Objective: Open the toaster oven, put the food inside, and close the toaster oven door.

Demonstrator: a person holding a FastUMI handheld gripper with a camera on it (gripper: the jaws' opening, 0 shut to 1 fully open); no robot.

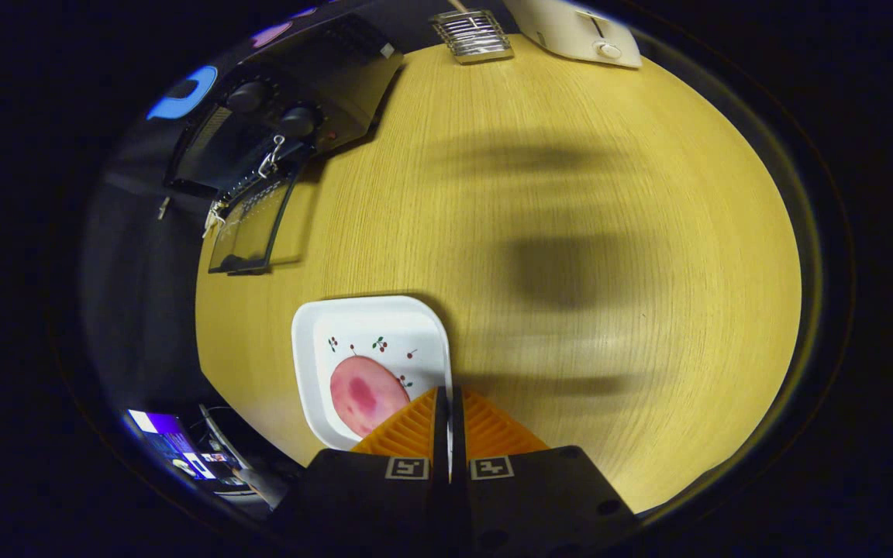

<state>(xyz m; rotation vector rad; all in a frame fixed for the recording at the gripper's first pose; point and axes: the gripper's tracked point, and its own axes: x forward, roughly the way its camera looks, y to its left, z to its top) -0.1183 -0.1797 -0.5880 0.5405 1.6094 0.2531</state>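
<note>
A white square plate [373,322] with small cherry prints carries a round pink slice of food [365,395]. My gripper [449,394] is shut on the plate's right rim, which shows as a thin white edge pinched between the two fingers. The plate sits just left of the fingers, over the near part of the wooden table [570,194]. Well beyond the fingers, at the table's far left, stands the black toaster oven [322,77]. Its glass door [249,225] is folded down open towards me. Two knobs show on the oven's front.
A metal wire rack [471,35] and a white pop-up toaster [578,31] stand at the table's far edge. Broad shadows lie across the table's middle. Off the table's near left edge, a screen [175,449] glows low down.
</note>
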